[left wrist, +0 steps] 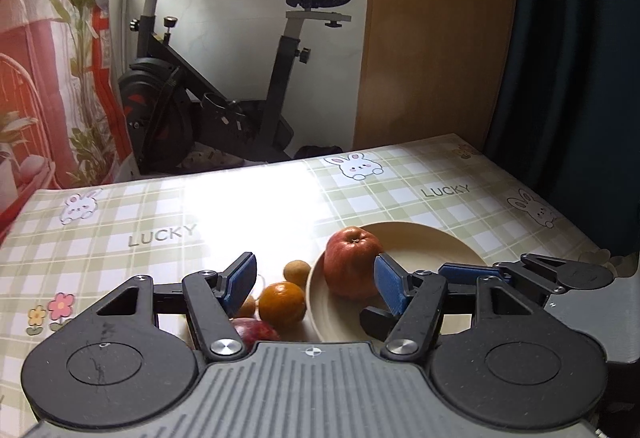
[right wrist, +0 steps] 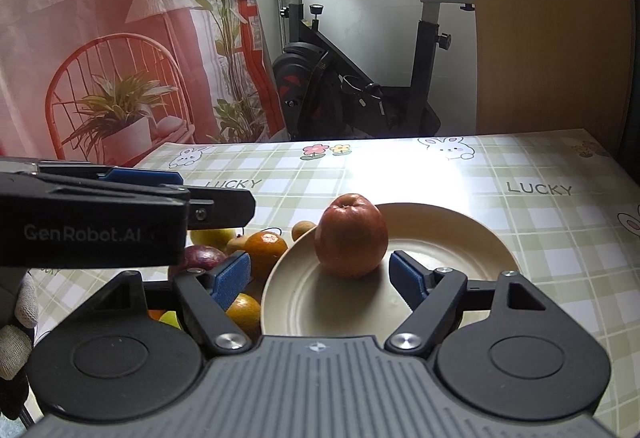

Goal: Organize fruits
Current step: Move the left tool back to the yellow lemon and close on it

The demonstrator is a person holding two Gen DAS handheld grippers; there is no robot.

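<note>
- Looking at centre frame in the right wrist view, we are seeing the red apple [right wrist: 351,236] standing upright on the cream plate [right wrist: 472,234], a sign the sorting is under way.
- We are holding the right gripper [right wrist: 320,276] with jaws apart just short of the apple, gripping nothing.
- We are keeping the left gripper [left wrist: 314,280] wide open too, facing the orange [left wrist: 282,305] and the other loose fruit left of the plate, likely the next pick.

"LUCKY" printed repeatedly on checked tablecloth [right wrist: 440,174], both views. "GenRobot.AI" on side of left gripper [right wrist: 224,208], right wrist view.
</note>
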